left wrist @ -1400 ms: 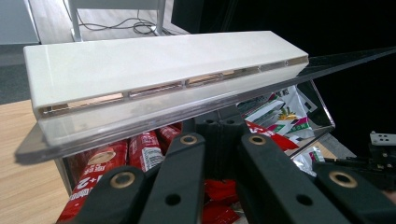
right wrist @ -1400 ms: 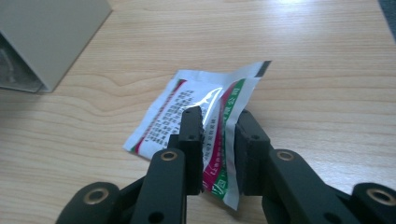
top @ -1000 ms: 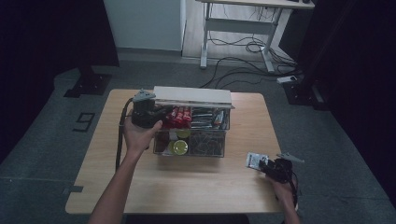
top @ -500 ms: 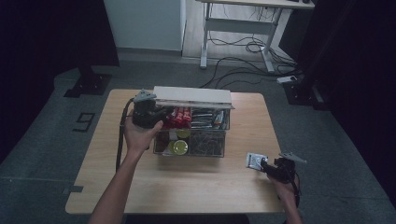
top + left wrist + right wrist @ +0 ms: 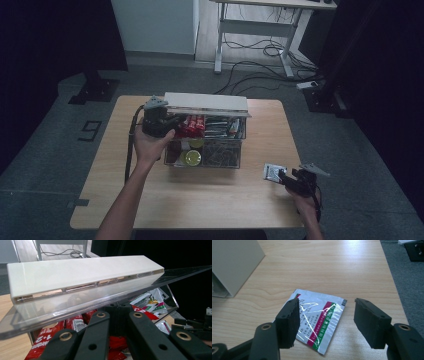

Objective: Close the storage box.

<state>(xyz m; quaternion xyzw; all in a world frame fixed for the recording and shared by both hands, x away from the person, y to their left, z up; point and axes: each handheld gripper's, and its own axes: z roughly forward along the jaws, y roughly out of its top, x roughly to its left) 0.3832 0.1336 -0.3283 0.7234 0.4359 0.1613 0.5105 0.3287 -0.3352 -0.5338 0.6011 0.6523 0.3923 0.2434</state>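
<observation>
Right claw point(image 5: 325, 322) first: my jaws stand apart with nothing pressed between them, having just been opening and then easing in a touch, and the foil sachet point(image 5: 318, 321) lies flat on the worktop point(image 5: 324, 267) straddled by them, its silver face with the red and green stripe partly under the left-hand pad. In the high view that sachet point(image 5: 274, 172) sits near the worktop's right edge, well apart from the clear organiser box point(image 5: 207, 142), with my right claw point(image 5: 290, 179) just beside it. I judge the step in hand to be picking up the sachet for the box, and a thin flat packet is the awkward kind: to do it well I would tip the pads down until they graze the wood, catch one raised edge or corner rather than the middle, and close slowly so the foil buckles up into the grip instead of skating away. Squeezing hard seems needless; it should weigh almost nothing, but it is slippery and could pivot. My left claw point(image 5: 159, 121) is closed at the box's left end, where the clear lid point(image 5: 82, 307) with its white handle bar point(image 5: 82, 277) stands raised over the red snack packs point(image 5: 75, 323); I cannot tell exactly what the pads bear on. Holding that hand steady keeps the opening free for the drop.
</observation>
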